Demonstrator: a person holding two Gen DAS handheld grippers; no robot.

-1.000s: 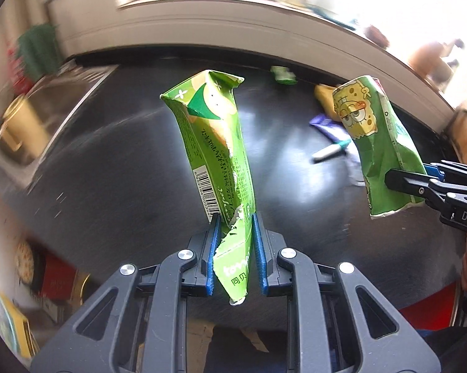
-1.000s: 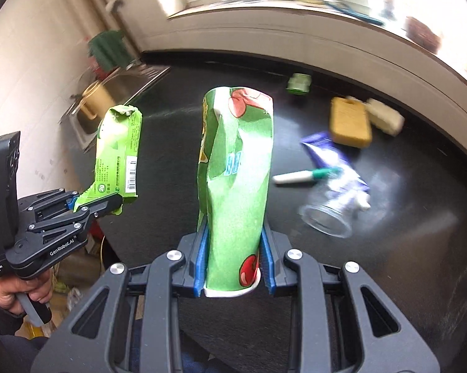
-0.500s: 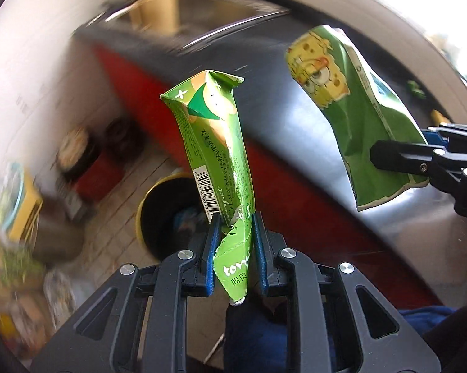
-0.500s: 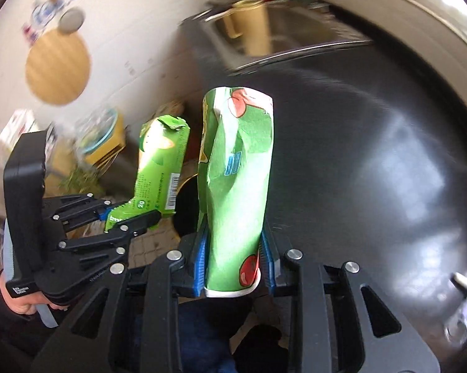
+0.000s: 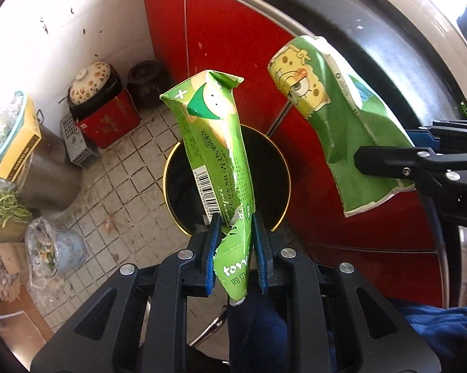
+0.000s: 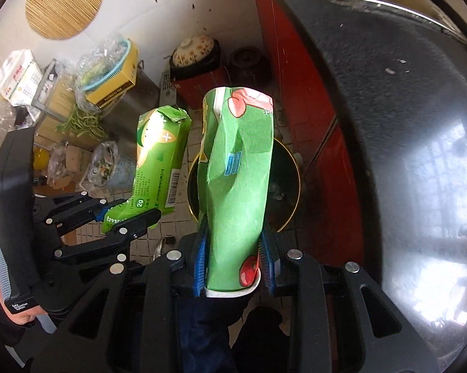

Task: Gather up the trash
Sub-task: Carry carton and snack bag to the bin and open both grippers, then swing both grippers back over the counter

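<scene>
Both tongs have swung from counter to over the bin (image 5: 283, 168), left tongs (image 5: 235, 242) clenched on a barcoded carton (image 5: 215, 155), right tongs (image 6: 233, 258) on a cartoon carton (image 6: 239, 186).

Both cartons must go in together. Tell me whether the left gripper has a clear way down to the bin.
Probably yes: the left gripper holds its green carton above the bin's open mouth, with nothing visible between them.

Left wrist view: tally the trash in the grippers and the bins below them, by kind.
Crushed green drink cartons: 2, the slim carton in the left gripper, the cartoon-print carton in the right gripper
Round black bin: 1
Total: 3
</scene>
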